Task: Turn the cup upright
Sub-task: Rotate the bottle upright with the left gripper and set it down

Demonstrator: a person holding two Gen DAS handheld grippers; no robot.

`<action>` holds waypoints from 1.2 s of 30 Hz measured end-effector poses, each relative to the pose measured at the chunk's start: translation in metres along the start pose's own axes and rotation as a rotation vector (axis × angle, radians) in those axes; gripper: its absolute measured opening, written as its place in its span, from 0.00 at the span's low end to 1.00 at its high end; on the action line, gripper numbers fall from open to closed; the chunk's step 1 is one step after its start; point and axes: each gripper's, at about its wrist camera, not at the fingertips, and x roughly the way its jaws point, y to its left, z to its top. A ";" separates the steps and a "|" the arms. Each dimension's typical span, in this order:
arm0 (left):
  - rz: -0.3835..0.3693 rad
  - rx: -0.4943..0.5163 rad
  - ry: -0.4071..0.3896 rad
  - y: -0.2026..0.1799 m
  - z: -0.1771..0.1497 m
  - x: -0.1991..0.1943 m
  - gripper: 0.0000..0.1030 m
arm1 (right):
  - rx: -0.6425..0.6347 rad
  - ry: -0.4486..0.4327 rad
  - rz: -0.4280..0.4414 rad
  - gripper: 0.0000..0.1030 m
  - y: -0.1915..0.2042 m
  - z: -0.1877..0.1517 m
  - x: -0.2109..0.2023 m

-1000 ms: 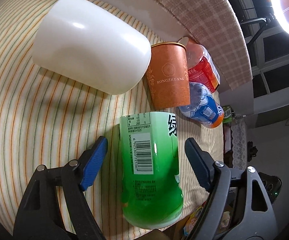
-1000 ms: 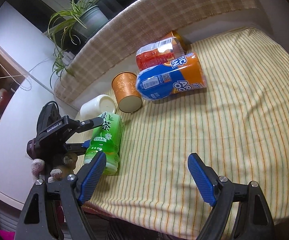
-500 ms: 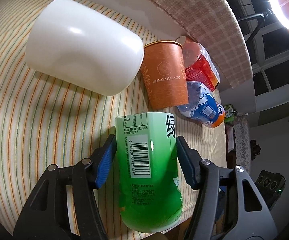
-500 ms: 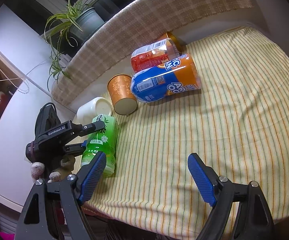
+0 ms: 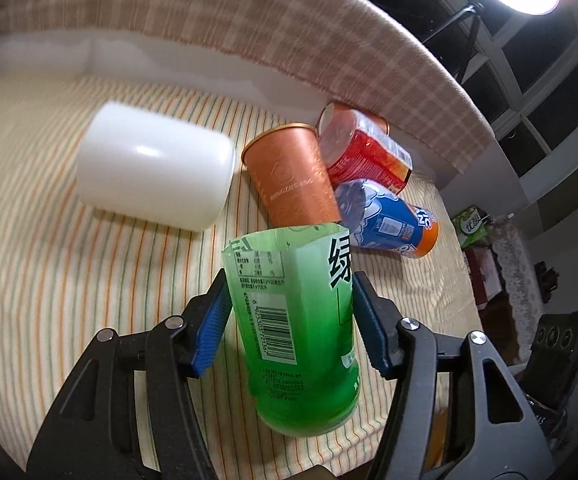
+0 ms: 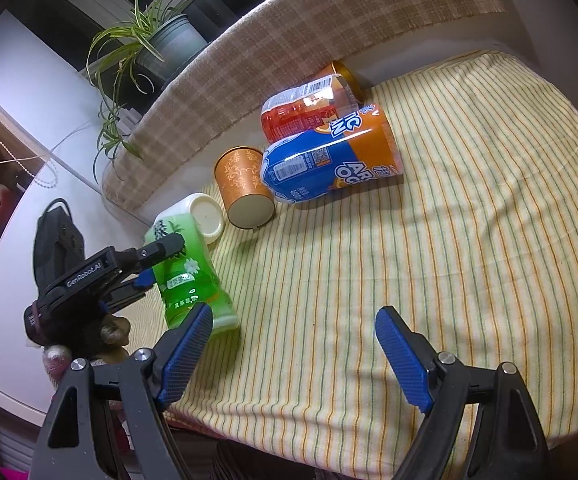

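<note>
Near the front edge of the striped yellow cloth-covered worktop [image 6: 449,240], the green translucent plastic cup [image 5: 301,332] is clenched between the blue fingers [image 5: 211,328] of the left gripper [image 5: 289,324], tilted, its base touching the cloth. Beyond the green cup lie a white cup [image 5: 155,168], an orange paper cup [image 5: 293,178], and red [image 5: 365,156] and blue-orange [image 5: 389,224] label-wrapped cups. The right gripper [image 6: 293,356] hovers beside it, fingers spread, grasping nothing.

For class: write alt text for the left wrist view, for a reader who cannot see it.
The left gripper clamps a green cup, tilted above a striped tablecloth. Behind it lie a white cup, an orange paper cup, a red cup and a blue-and-orange cup, all on their sides.
</note>
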 end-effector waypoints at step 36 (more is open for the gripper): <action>0.127 0.348 -0.133 -0.057 -0.049 -0.015 0.76 | 0.009 -0.028 -0.004 0.83 -0.001 0.002 -0.012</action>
